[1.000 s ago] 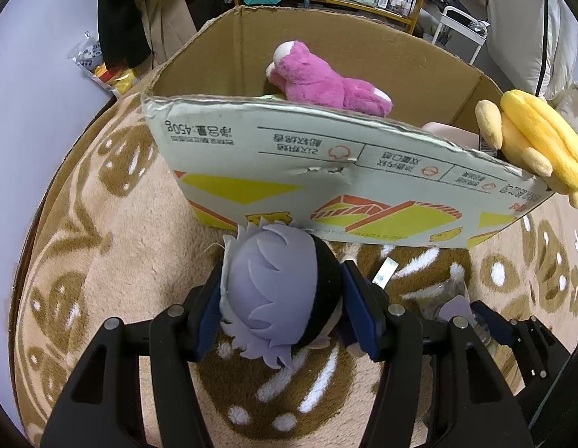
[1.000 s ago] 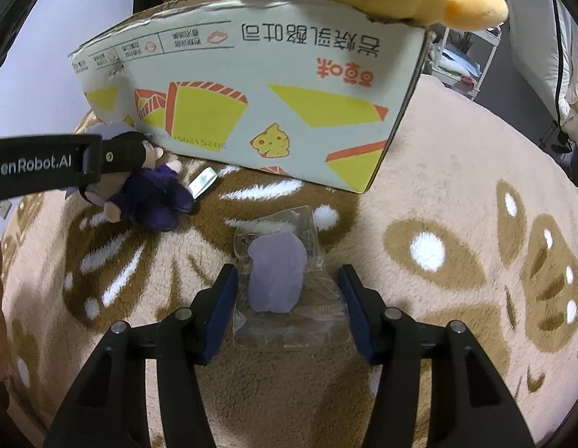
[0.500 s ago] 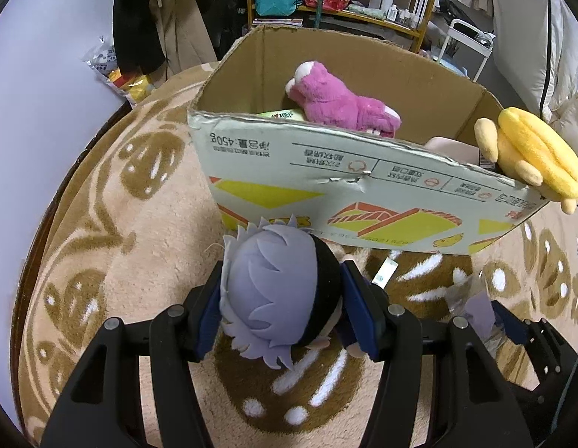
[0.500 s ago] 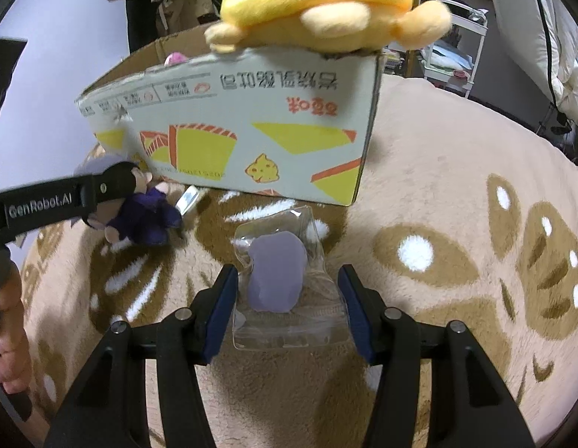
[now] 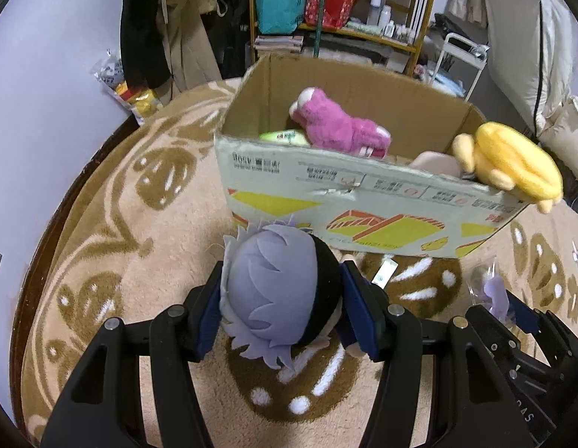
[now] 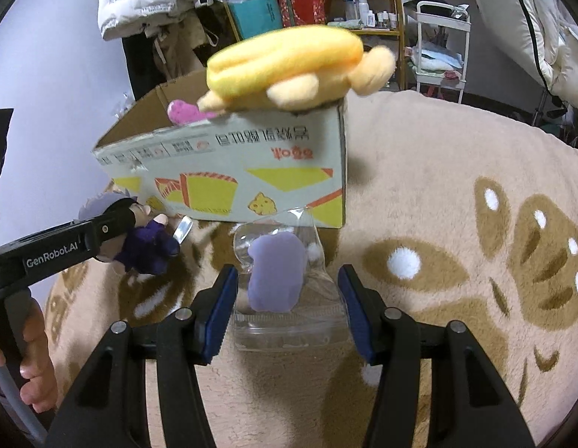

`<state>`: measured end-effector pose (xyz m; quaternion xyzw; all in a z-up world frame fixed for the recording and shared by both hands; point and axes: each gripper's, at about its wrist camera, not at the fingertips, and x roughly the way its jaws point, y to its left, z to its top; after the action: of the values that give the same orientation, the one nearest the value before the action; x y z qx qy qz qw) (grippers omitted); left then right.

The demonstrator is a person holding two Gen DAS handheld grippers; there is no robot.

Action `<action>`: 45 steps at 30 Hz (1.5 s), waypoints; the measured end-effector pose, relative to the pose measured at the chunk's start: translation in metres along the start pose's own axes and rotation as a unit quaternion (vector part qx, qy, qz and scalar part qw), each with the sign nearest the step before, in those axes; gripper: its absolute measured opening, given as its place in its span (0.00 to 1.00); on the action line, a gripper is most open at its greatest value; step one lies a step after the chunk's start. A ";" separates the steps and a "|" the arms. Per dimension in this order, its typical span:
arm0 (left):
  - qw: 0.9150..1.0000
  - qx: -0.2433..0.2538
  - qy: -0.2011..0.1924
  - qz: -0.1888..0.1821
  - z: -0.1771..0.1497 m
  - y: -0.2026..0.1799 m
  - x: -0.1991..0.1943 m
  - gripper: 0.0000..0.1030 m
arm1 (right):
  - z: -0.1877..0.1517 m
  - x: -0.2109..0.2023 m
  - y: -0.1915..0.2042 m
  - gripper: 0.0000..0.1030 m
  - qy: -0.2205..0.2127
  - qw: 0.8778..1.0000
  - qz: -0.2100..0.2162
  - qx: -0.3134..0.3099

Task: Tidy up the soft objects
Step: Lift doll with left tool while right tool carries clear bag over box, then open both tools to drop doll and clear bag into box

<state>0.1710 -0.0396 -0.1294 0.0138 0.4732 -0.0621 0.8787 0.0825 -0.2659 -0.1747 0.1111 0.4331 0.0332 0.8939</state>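
Both claws look the same: chunky black plastic frames with long cutout slots, silver round screws at the finger joints, and blue ribbed pads lining the inner faces. The left claw (image 5: 281, 311) has white "GenRobot.AI" lettering down its side arm. The right claw (image 6: 287, 311) matches it, black with blue pads.
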 end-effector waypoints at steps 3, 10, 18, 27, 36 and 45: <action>1.000 0.006 -0.023 -0.002 0.000 -0.003 -0.015 0.56 | 0.004 -0.012 0.001 0.57 -0.012 1.000 0.005 0.003; 0.995 0.042 -0.093 0.008 -0.002 -0.018 -0.057 0.56 | 0.011 -0.036 0.003 0.57 -0.053 0.998 0.015 0.013; 0.985 0.056 -0.160 0.017 -0.003 -0.027 -0.092 0.56 | 0.022 -0.063 0.009 0.57 -0.101 0.994 0.038 0.014; 0.974 0.058 -0.219 0.022 0.007 -0.026 -0.117 0.57 | 0.038 -0.087 0.012 0.57 -0.148 0.987 0.054 0.012; 0.964 0.064 -0.255 0.038 0.025 -0.033 -0.113 0.57 | 0.065 -0.089 0.011 0.57 -0.187 0.981 0.049 0.008; 0.966 0.048 -0.248 0.059 0.049 -0.027 -0.079 0.57 | 0.102 -0.063 0.019 0.57 -0.199 0.979 0.013 -0.028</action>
<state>0.1651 -0.0628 -0.0361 0.0681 0.2350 -0.0342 0.9690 0.1239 -0.2741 -0.0611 0.0958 0.2434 0.0347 0.9646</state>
